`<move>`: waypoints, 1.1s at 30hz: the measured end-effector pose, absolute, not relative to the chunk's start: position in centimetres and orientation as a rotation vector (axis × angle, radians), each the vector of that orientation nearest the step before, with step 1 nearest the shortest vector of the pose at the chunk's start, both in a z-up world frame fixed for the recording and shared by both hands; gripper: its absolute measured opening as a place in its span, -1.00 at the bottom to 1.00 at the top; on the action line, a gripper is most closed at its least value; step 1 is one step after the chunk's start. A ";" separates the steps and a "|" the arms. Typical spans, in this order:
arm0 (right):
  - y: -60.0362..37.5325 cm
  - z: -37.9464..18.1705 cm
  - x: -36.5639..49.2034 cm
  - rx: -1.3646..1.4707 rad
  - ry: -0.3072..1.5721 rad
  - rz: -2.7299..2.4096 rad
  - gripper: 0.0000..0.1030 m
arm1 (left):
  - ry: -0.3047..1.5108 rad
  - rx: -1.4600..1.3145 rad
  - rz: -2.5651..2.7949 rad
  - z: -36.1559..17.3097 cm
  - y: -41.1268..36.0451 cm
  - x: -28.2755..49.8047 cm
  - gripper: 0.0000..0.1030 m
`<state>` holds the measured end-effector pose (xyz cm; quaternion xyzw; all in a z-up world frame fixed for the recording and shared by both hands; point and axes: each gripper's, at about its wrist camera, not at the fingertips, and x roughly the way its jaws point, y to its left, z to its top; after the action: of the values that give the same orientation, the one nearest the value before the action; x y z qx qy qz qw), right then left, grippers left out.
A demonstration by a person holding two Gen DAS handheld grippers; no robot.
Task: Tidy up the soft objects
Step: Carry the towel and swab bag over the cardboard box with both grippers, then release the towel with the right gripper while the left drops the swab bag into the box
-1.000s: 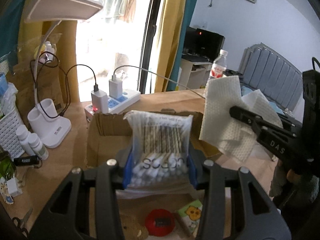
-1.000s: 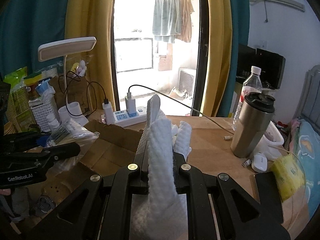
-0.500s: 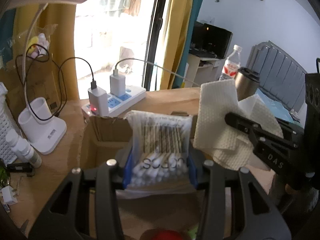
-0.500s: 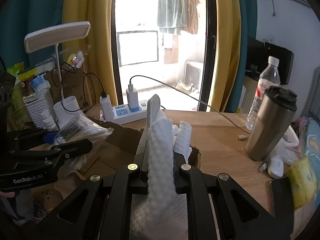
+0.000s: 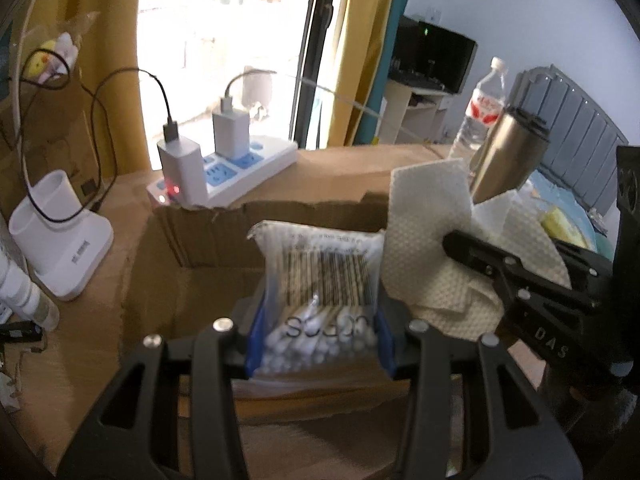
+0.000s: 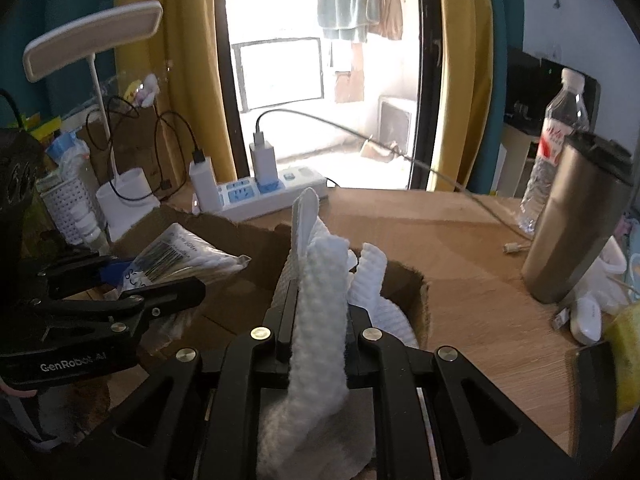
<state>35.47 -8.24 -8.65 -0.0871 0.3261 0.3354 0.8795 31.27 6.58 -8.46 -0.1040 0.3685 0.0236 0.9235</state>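
My left gripper (image 5: 318,336) is clamped on a clear plastic packet of white cotton swabs (image 5: 324,280), upright between the blue pads above the open brown cardboard box (image 5: 208,240). My right gripper (image 6: 318,320), at its 3 o'clock, is clenched on a white textured paper towel (image 6: 320,300), which rises at 12 o'clock over the same box.

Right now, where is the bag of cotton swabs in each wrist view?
Left wrist: the swab bag is at centre, clamped between the left gripper fingers, above the cardboard box.
Right wrist: the bag is at left, mid-height, in that gripper.
Shared landmark: the power strip behind the box.
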 end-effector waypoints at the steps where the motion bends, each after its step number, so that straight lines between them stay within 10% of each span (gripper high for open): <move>1: -8.1 -8.8 35.5 -0.181 0.684 0.701 -0.75 | 0.770 -0.213 0.049 -8.8 6.6 31.5 -0.10; 17: -8.7 -8.2 35.5 -0.152 0.693 0.672 -0.03 | 0.824 -0.233 0.065 -9.5 6.6 31.9 0.02; 33: -10.2 -5.9 32.9 -0.148 0.647 0.643 0.07 | 0.741 -0.241 0.075 -6.5 6.9 28.4 0.04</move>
<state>32.85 -10.16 -5.89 -0.0715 0.3120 0.3103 0.8951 28.36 6.91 -6.48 -0.1174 0.3610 0.0364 0.9244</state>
